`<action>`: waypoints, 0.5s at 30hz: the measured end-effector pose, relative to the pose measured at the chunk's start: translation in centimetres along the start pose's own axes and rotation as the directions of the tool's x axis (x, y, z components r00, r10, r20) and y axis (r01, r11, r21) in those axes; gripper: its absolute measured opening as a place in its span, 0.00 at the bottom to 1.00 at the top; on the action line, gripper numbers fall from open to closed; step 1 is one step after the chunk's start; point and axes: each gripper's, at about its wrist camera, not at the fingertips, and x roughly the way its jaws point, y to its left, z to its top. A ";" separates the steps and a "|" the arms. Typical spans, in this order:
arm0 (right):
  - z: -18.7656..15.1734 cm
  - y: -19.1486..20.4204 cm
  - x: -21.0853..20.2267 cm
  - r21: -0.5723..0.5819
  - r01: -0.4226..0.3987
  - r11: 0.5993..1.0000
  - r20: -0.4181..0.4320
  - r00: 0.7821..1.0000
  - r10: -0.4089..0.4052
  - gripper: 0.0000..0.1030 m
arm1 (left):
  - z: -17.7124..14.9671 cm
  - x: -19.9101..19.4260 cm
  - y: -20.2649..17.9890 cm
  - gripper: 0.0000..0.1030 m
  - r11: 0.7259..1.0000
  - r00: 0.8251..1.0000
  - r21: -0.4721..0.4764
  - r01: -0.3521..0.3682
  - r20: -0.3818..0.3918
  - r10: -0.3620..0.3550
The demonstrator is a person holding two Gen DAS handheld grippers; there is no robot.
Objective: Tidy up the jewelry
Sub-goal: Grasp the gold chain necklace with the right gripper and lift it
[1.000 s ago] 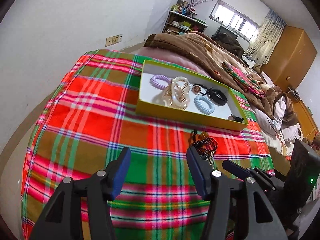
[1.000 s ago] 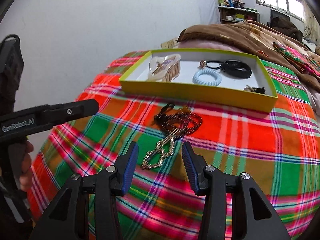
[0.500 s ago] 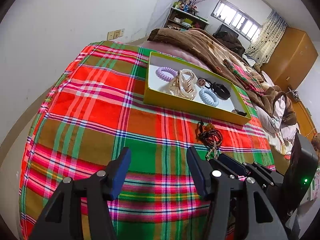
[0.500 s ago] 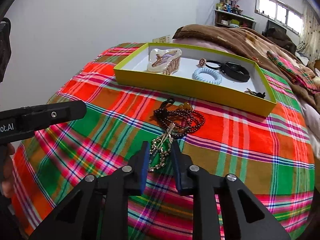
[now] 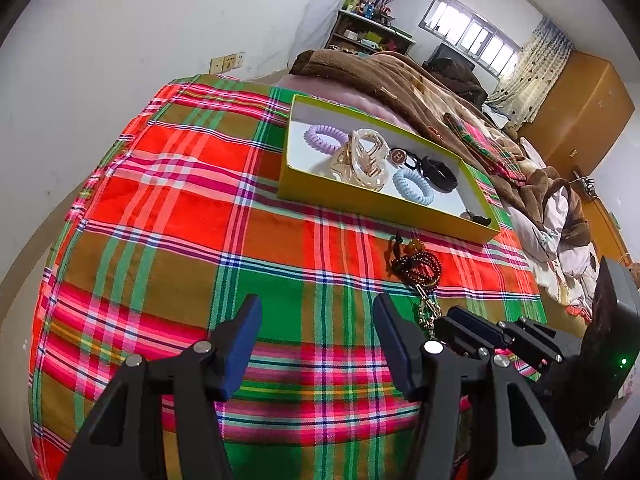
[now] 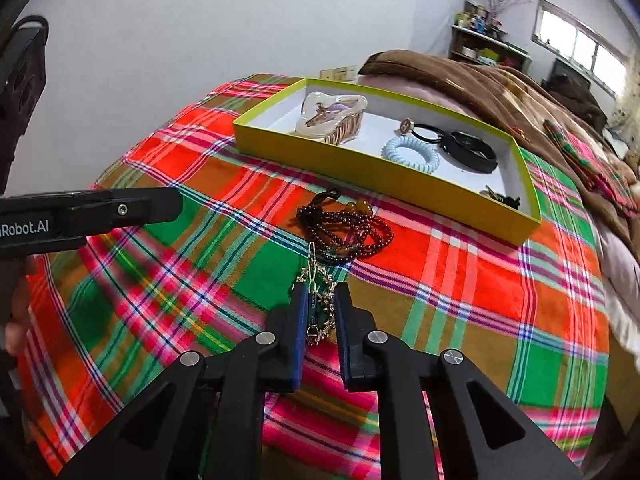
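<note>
A gold chain pendant (image 6: pixel 318 300) lies on the plaid cloth, joined to a pile of dark bead bracelets (image 6: pixel 346 232). My right gripper (image 6: pixel 320 300) is shut on the pendant's near end. The pendant also shows in the left wrist view (image 5: pixel 426 308), beside the bracelets (image 5: pixel 416 266). My left gripper (image 5: pixel 318 320) is open and empty above the cloth, left of the right gripper. A yellow-green box (image 6: pixel 400 174) beyond holds a clear hair claw (image 6: pixel 332 118), a blue coil tie (image 6: pixel 410 156), a black band (image 6: pixel 472 150) and a purple coil tie (image 5: pixel 324 136).
The plaid cloth (image 5: pixel 180 200) covers the bed end and drops off at left and front. A brown blanket (image 5: pixel 400 76) lies behind the box (image 5: pixel 384 200). A white wall stands to the left. A wooden wardrobe (image 5: pixel 576 100) is at far right.
My right gripper moved forward over the pendant and closed its fingers on it. My left gripper drew back a little and stayed open.
</note>
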 end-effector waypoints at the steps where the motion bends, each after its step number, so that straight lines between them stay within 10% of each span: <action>1: 0.0 0.0 0.1 -0.011 0.001 1.000 -0.001 1.000 -0.001 0.13 | 0.0 0.1 0.0 0.58 1.000 1.000 0.001 -0.001 -0.002 0.001; 15: -0.3 1.3 0.1 -0.138 0.030 0.990 0.025 0.999 -0.027 0.13 | 0.1 0.7 -0.3 0.58 1.000 1.000 0.001 -0.017 -0.026 0.017</action>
